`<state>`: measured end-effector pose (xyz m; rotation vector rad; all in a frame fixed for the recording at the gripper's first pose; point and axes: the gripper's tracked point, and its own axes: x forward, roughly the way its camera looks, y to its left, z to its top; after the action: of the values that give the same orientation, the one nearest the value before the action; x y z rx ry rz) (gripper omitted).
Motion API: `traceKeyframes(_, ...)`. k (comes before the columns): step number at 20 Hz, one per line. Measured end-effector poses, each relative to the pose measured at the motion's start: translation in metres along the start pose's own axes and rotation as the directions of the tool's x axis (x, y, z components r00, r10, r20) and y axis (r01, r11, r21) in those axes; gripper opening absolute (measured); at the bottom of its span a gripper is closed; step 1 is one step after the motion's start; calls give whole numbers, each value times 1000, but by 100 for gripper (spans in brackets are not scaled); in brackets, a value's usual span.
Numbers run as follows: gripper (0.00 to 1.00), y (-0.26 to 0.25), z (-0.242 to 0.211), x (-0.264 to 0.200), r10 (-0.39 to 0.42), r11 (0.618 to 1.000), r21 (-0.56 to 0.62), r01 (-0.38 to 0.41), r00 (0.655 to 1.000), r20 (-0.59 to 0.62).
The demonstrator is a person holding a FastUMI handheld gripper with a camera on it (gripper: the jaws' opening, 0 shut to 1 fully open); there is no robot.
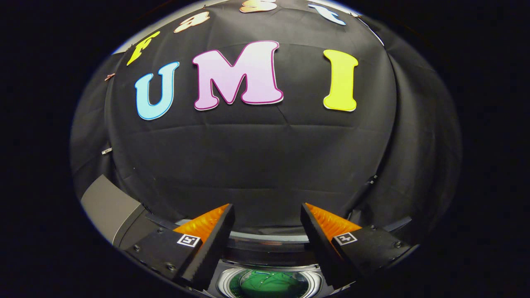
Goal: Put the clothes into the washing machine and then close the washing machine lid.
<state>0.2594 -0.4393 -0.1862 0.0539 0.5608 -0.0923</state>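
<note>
The gripper (267,215) has its fingers spread apart with nothing between them, and open room ahead up to the black cloth wall (256,157). The washing machine (269,265) lies below, at 6 o'clock between the fingers; its round drum opening shows something green (271,285) inside. A grey panel (109,209) stands at 9 o'clock.

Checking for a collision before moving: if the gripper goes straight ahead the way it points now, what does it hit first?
Likely the black cloth wall. The gripper is open and empty, aimed above the washing machine below its fingers; depth is unclear.
</note>
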Motion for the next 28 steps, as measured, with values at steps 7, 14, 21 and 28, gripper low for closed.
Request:
traceKeyframes(7, 100, 1, 2, -3, -7, 1000, -18, 7, 1000, 2)
traceKeyframes(14, 100, 5, 0, -8, -21, 999, -49, 20, 1000, -16)
traceKeyframes(21, 99, 24, -64, -72, -19, 995, -103, 11, 997, -73)
traceKeyframes(28, 98, 83, -22, -162, 37, 997, -69, -25, 984, 177)
